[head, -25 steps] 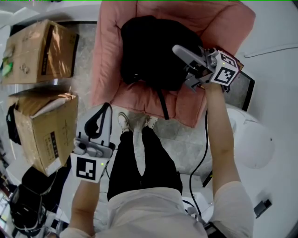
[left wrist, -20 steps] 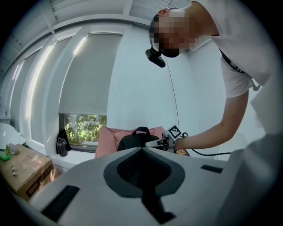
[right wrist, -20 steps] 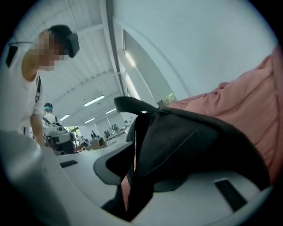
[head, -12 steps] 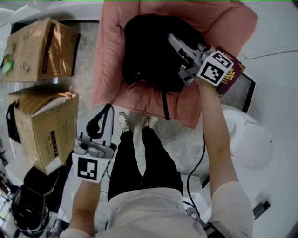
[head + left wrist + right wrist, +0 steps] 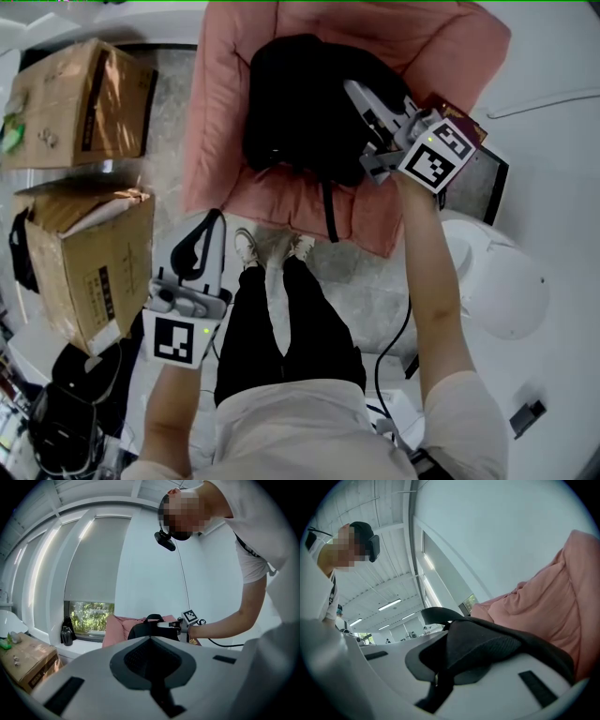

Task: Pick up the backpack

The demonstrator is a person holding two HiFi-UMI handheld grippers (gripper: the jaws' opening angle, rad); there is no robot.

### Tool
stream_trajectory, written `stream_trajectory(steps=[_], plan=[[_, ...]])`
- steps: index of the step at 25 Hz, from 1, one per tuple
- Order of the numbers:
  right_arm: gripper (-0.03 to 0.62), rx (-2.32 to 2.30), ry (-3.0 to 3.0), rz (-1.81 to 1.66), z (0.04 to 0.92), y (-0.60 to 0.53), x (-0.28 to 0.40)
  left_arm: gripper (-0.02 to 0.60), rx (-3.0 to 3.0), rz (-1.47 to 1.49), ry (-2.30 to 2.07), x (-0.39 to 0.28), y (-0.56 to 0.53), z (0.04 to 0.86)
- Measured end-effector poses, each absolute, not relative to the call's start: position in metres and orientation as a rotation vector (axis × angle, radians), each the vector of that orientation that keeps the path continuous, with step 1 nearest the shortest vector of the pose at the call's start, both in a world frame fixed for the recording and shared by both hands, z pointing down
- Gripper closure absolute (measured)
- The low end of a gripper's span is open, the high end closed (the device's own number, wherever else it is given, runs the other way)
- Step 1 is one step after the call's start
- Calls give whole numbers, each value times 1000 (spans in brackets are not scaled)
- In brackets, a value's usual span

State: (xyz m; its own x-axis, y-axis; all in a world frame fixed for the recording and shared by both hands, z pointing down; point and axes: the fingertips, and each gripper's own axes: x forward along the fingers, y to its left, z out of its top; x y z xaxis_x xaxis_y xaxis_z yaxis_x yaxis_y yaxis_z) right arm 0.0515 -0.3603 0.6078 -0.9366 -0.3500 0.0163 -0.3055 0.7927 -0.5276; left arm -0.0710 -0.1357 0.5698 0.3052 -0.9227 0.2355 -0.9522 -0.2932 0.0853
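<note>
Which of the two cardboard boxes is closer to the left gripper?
The lower box in the head view, beside the left gripper; the other box lies farther up, by the pink cushion.

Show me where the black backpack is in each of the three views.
Head view: backpack upper centre, on the pink cushion.
Left gripper view: backpack small, at centre, just above the jaws.
Right gripper view: backpack crosses the centre, between the jaws.
Shared landmark: the pink cushion behind it.

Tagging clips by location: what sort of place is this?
Probably an office or lab corner used for storage: cardboard boxes, a pink cushioned seat holding a black backpack, and a window with a roller blind.
</note>
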Motion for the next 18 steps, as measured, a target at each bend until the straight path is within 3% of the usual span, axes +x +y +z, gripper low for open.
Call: stream_trajectory(steps=[18], plan=[[565, -684, 2900, -643, 561, -309, 34, 571, 2374, 173, -1819, -100, -108, 556]])
